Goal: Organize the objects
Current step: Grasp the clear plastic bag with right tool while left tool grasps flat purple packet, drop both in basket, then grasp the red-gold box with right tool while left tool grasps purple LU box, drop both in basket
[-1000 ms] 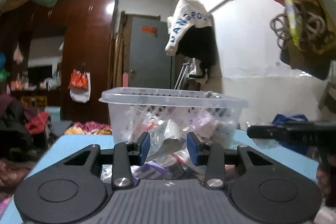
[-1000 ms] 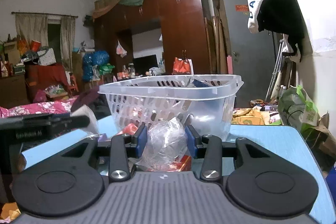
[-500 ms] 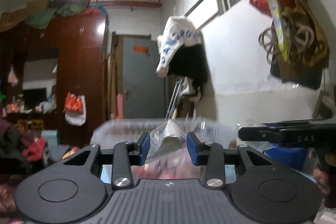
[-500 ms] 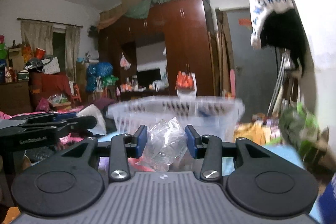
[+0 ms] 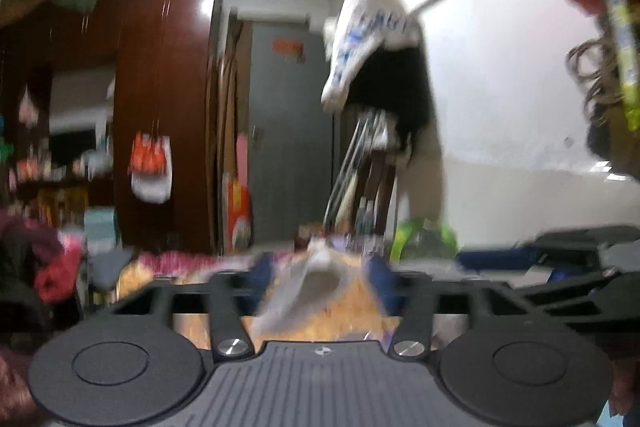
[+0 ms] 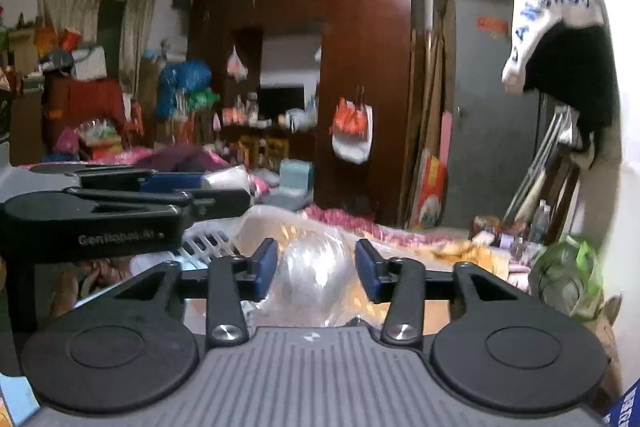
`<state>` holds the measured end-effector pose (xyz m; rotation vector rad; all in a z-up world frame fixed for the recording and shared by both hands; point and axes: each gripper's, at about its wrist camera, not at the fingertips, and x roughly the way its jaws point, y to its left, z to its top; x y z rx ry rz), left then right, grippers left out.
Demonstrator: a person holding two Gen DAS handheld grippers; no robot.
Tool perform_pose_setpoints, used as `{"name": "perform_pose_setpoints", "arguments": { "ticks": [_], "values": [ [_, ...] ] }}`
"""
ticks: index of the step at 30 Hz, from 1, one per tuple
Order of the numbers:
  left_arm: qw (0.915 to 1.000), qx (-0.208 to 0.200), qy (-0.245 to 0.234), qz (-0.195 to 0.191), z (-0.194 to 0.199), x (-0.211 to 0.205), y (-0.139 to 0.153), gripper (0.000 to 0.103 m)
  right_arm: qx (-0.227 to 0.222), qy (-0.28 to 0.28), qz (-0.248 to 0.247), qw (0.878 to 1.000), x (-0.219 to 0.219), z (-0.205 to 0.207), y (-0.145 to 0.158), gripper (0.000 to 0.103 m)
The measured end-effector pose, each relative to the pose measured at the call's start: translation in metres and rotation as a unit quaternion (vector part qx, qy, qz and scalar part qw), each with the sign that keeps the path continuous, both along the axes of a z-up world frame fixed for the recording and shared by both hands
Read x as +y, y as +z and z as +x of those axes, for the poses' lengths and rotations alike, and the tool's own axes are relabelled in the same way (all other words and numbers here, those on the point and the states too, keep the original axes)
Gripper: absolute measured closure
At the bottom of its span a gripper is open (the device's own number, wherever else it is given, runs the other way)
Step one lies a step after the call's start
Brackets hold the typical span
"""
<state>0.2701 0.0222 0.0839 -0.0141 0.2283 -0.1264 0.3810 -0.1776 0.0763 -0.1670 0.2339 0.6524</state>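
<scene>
My left gripper (image 5: 318, 283) is shut on a clear plastic packet (image 5: 308, 283) with something grey inside; the view is motion-blurred. My right gripper (image 6: 316, 269) is shut on a crumpled clear plastic bag (image 6: 316, 279). Both are held high. The white plastic basket (image 6: 212, 239) shows only as a rim low at the left of the right wrist view, under the left gripper's body (image 6: 120, 215). The right gripper's body (image 5: 580, 267) shows at the right edge of the left wrist view.
A dark red wardrobe (image 6: 360, 87), a grey door (image 5: 288, 131) and a white wall with hung clothes (image 5: 376, 39) stand ahead. A green bag (image 6: 564, 275) sits at the right. Cluttered bedding and bags fill the left of the room.
Both grippers have risen with their bags held. The basket has dropped from the middle of both views to below them. The left view has become blurred.
</scene>
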Motion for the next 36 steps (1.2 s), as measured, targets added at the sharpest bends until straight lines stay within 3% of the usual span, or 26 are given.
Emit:
{"name": "perform_pose_setpoints", "arguments": {
  "ticks": [2, 4, 5, 7, 11, 15, 19, 20, 21, 22, 28, 30, 31, 33, 36],
  "values": [
    [0.9996, 0.015, 0.021, 0.008, -0.001, 0.004, -0.005, 0.028, 0.0, -0.022, 0.0, 1.0, -0.002, -0.002, -0.001, 0.015],
    [0.9997, 0.004, 0.021, 0.015, -0.026, 0.009, -0.008, 0.024, -0.01, -0.031, 0.023, 0.999, -0.018, -0.016, 0.0, 0.008],
    [0.9998, -0.003, 0.016, 0.015, -0.042, 0.012, -0.011, 0.015, -0.013, -0.026, 0.041, 0.999, -0.03, -0.029, -0.001, 0.0],
    [0.9999, -0.006, 0.011, 0.002, -0.074, 0.021, -0.023, 0.004, -0.009, -0.018, 0.068, 0.997, -0.054, -0.055, -0.015, 0.0],
    [0.9975, 0.034, 0.034, -0.052, -0.109, 0.041, -0.067, 0.006, 0.071, -0.018, 0.016, 0.997, -0.061, -0.062, -0.071, 0.0],
    [0.9896, 0.093, 0.043, -0.1, -0.11, 0.053, -0.096, 0.016, 0.134, 0.001, -0.029, 0.991, -0.044, -0.053, -0.114, 0.012],
    [0.9915, 0.104, 0.044, -0.064, -0.111, 0.041, -0.105, 0.016, 0.143, 0.021, -0.05, 0.988, -0.028, -0.055, -0.114, 0.015],
    [0.9912, 0.111, 0.042, -0.057, -0.109, 0.035, -0.106, 0.016, 0.143, 0.014, -0.067, 0.987, -0.023, -0.055, -0.115, 0.02],
    [0.9908, 0.118, 0.042, -0.053, -0.105, 0.033, -0.107, 0.016, 0.146, 0.01, -0.079, 0.986, -0.019, -0.056, -0.116, 0.034],
    [0.9901, 0.124, 0.043, -0.049, -0.102, 0.031, -0.108, 0.016, 0.151, 0.01, -0.082, 0.985, -0.017, -0.056, -0.116, 0.041],
    [0.9842, 0.161, 0.066, -0.034, -0.094, 0.023, -0.116, 0.02, 0.127, -0.015, -0.074, 0.989, -0.026, -0.063, -0.117, 0.042],
    [0.9831, 0.168, 0.063, -0.036, -0.093, 0.023, -0.117, 0.036, 0.11, -0.019, -0.075, 0.991, -0.028, -0.063, -0.119, 0.042],
    [0.9836, 0.166, 0.062, -0.033, -0.094, 0.023, -0.118, 0.048, 0.104, -0.022, -0.068, 0.992, -0.03, -0.064, -0.118, 0.042],
    [0.9854, 0.156, 0.057, -0.035, -0.098, 0.021, -0.12, 0.051, 0.098, -0.026, -0.049, 0.994, -0.033, -0.065, -0.117, 0.042],
    [0.9921, 0.106, 0.039, -0.055, -0.12, 0.025, -0.122, 0.054, 0.091, -0.02, -0.012, 0.996, -0.041, -0.066, -0.113, 0.042]
  ]
}}
